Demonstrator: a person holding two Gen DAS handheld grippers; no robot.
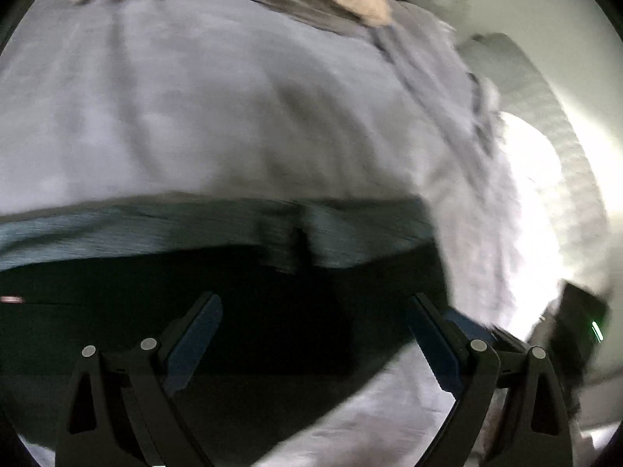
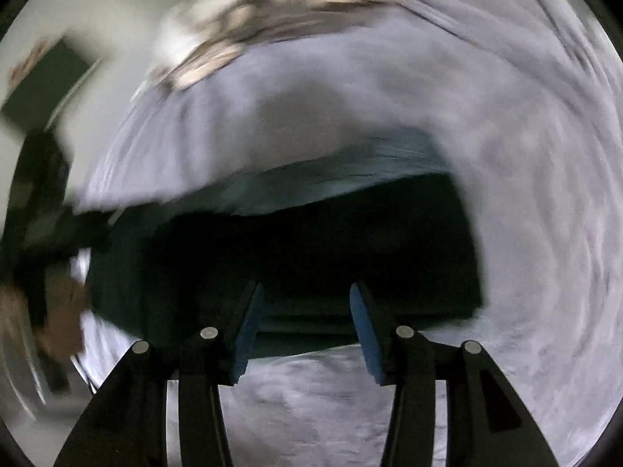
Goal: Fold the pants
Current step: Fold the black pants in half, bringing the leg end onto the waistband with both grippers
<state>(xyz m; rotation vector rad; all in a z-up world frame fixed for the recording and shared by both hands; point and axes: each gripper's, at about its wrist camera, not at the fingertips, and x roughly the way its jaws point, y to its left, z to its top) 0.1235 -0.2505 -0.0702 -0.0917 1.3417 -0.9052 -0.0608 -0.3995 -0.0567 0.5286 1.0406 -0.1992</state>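
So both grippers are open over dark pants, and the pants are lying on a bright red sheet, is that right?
Not quite. The sheet is pale lavender-grey, not red, as the right wrist view shows. The rest holds: the left gripper and right gripper are both open over the dark pants.

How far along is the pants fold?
Done: the dark pants lie as a compact block on the pale sheet, teal lining showing along the far edge. In hand: nothing; left gripper and right gripper are open, empty. Left: probably another fold.
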